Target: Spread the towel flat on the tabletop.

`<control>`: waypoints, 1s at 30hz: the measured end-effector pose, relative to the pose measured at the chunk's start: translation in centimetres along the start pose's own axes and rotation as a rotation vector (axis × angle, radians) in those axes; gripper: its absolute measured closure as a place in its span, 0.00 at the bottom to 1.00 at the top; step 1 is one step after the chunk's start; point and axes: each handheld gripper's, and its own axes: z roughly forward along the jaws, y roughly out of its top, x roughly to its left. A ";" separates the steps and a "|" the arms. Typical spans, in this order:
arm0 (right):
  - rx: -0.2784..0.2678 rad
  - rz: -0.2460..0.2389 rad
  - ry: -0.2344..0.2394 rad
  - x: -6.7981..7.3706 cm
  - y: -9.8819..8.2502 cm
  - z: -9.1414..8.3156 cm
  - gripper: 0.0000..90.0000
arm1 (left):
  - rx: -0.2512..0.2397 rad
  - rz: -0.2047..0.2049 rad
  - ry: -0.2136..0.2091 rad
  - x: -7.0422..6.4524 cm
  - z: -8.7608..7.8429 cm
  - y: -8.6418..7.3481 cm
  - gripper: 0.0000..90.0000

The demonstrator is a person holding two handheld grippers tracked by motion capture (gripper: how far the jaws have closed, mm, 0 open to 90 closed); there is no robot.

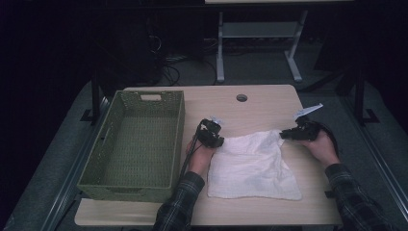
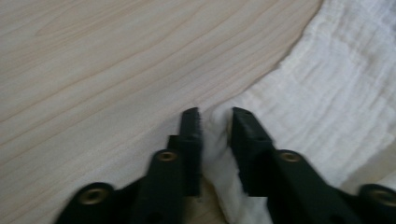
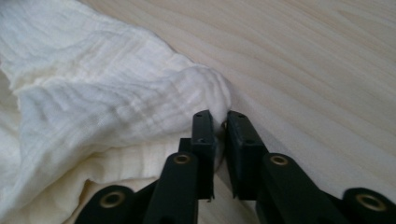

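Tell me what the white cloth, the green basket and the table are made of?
The white cloth looks like soft, thin cotton gauze: fine crinkly ribs, matte, it folds easily. The green basket seems woven, perhaps from paper cord or plastic strips; the tight plaited pattern shows, but the fibre is too small to tell. The table looks like pale wood or wood-look laminate: smooth, with flowing grain lines.

Crinkled white woven cloth [image 1: 252, 166], matt pale wood-grain table [image 1: 260, 103], green woven basket [image 1: 137, 144], matt black plastic claws
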 end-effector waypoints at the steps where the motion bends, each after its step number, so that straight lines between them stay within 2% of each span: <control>1: 0.002 -0.003 -0.005 0.0 0.0 -0.1 0.93 | 0.000 0.000 -0.001 0.0 0.0 0.0 0.93; 5: -0.015 0.005 -0.028 -0.1 0.1 -1.3 0.93 | -0.011 0.004 0.013 0.0 -0.1 0.4 0.95; 8: -0.028 -0.015 -0.065 -0.4 0.2 -2.4 0.93 | -0.038 0.006 0.013 0.0 -0.5 1.1 0.95; 11: -0.037 -0.016 -0.097 -0.7 0.4 -3.5 0.93 | -0.073 -0.009 0.010 0.1 -0.7 2.0 0.95; 14: -0.044 -0.014 -0.115 -1.1 0.8 -3.9 0.94 | -0.095 -0.019 0.020 0.2 -0.7 2.8 0.95; 21: -0.053 -0.025 -0.142 -1.9 2.4 -2.5 0.94 | -0.113 -0.039 0.093 1.9 0.1 4.5 0.95; 24: -0.044 -0.018 -0.136 -2.0 2.6 -1.6 0.94 | -0.107 -0.052 0.107 3.0 0.9 4.8 0.94; 27: -0.020 -0.028 -0.133 -1.9 2.5 -0.7 0.93 | -0.083 -0.059 0.098 3.7 2.0 4.7 0.93; 30: -0.036 -0.013 -0.122 -2.2 2.3 -0.5 0.79 | -0.069 -0.068 0.106 4.0 2.5 4.4 0.83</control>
